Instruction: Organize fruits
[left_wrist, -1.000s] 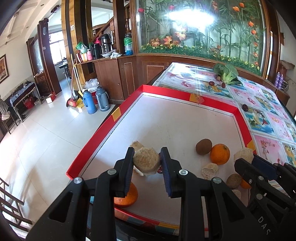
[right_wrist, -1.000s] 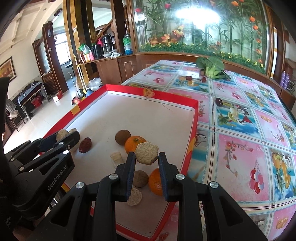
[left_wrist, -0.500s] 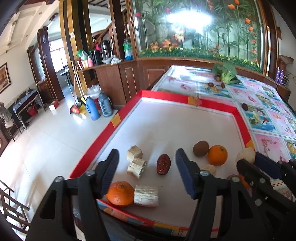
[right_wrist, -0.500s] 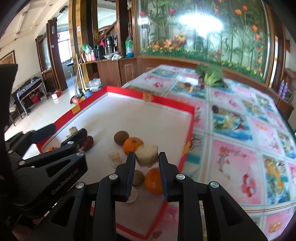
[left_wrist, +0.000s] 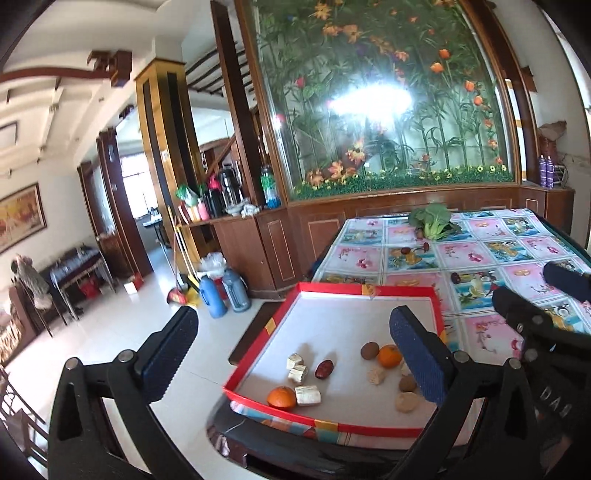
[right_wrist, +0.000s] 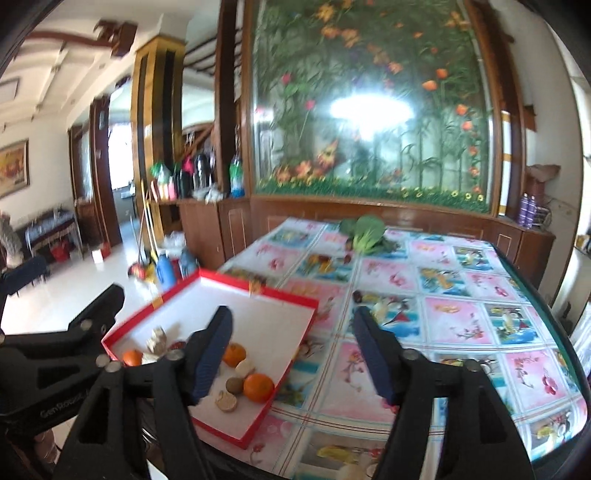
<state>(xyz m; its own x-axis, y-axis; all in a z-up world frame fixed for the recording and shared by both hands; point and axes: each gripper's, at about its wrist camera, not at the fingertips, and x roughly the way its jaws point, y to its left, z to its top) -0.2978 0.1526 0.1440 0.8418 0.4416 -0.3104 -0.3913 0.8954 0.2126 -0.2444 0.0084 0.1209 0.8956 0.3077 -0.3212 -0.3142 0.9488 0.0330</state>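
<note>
Fruits lie loose inside the red-rimmed tray (left_wrist: 258, 343): nearest me an orange (left_wrist: 281, 397) beside a pale cut chunk (left_wrist: 307, 395), then a red date (left_wrist: 324, 368), farther in a kiwi (left_wrist: 369, 350) touching a second orange (left_wrist: 390, 356). I see my left gripper (left_wrist: 291, 354) and right gripper (right_wrist: 295, 354) both spread wide, holding nothing. Beyond, leafy greens (left_wrist: 430, 221) rest on the patterned tablecloth (left_wrist: 476, 254).

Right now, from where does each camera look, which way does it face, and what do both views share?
Left wrist: sits on the left gripper, raised, facing forward and down at the red tray; its open fingers and the right gripper show.
Right wrist: sits on the right gripper, facing the patterned table; its open fingers and the left gripper show.
Shared: tray, oranges, green vegetable.
</note>
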